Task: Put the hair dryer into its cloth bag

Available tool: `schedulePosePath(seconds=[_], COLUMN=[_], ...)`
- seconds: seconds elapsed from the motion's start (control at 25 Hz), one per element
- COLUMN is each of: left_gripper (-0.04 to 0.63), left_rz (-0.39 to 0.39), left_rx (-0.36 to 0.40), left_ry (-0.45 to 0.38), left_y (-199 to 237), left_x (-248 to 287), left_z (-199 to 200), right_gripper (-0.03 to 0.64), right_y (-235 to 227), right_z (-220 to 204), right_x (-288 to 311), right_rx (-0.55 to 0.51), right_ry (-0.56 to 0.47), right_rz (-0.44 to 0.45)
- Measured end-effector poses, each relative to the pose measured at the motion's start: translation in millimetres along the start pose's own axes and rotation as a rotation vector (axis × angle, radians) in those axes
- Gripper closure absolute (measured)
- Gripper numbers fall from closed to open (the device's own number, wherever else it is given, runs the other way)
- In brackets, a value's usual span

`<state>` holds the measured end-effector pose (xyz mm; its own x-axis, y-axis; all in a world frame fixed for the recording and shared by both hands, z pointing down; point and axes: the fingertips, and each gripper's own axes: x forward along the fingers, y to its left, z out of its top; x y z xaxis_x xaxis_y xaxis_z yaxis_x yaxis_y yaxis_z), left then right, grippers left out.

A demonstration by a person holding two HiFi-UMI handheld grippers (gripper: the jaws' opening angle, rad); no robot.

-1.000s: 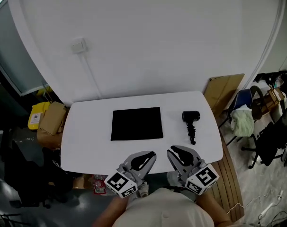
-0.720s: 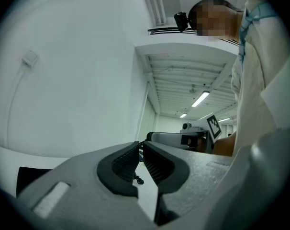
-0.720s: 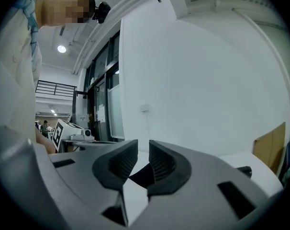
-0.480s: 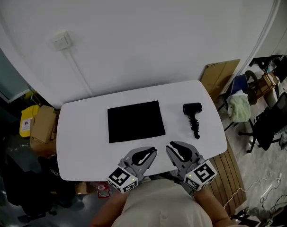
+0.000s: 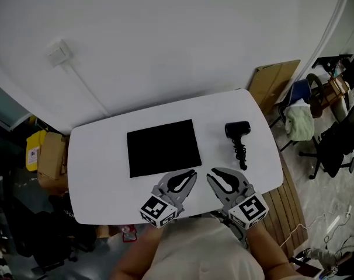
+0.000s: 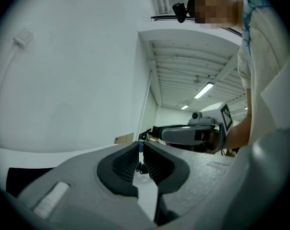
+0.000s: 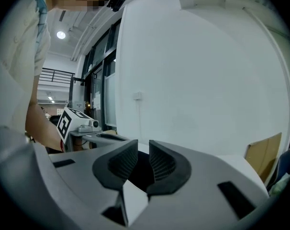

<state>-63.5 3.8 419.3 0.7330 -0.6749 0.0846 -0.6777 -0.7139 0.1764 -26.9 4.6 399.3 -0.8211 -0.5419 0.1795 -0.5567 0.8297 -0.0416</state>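
A flat black cloth bag point(image 5: 163, 147) lies in the middle of the white table point(image 5: 101, 168). The black hair dryer point(image 5: 237, 130) lies to its right, its cord trailing toward the near edge. Both grippers hover side by side over the table's near edge, apart from both objects. My left gripper point(image 5: 190, 175) point(image 6: 140, 147) is shut with nothing in it; a corner of the bag point(image 6: 16, 181) shows at its lower left. My right gripper point(image 5: 215, 174) point(image 7: 143, 150) stands slightly open and empty, with the bag point(image 7: 138, 169) dark between its jaws.
Cardboard boxes point(image 5: 50, 156) and a yellow item point(image 5: 32, 151) sit on the floor left of the table. A cardboard sheet point(image 5: 271, 80) leans on the wall at the right, near chairs point(image 5: 332, 142) and cloth point(image 5: 299, 124). A wall socket point(image 5: 58, 51) is above the table.
Both grippers have come forward from the person's body to over the table's near edge, closer to the bag. The head view has shifted. Bag and hair dryer lie where they did.
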Motion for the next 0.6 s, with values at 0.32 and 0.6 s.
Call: schedulePosePath(seconds=[0.32,0.6], left_gripper=[0.537,0.441], left_rz=[0.143,0.204], left_rx=[-0.046,-0.091], left_ry=[0.105,0.217], left_y=[55.9,90.1], left_x=[41.3,70.6], left_z=[-35.1,-72.4], right_gripper=[0.548,0.548], right_y=[-44.2,-74.9], right_z=[-25.5,-50.7], right_x=[15.7,24.9], right_rx=[0.007,0.039], right_ry=[0.045,0.082], right_rz=[0.02,0.028])
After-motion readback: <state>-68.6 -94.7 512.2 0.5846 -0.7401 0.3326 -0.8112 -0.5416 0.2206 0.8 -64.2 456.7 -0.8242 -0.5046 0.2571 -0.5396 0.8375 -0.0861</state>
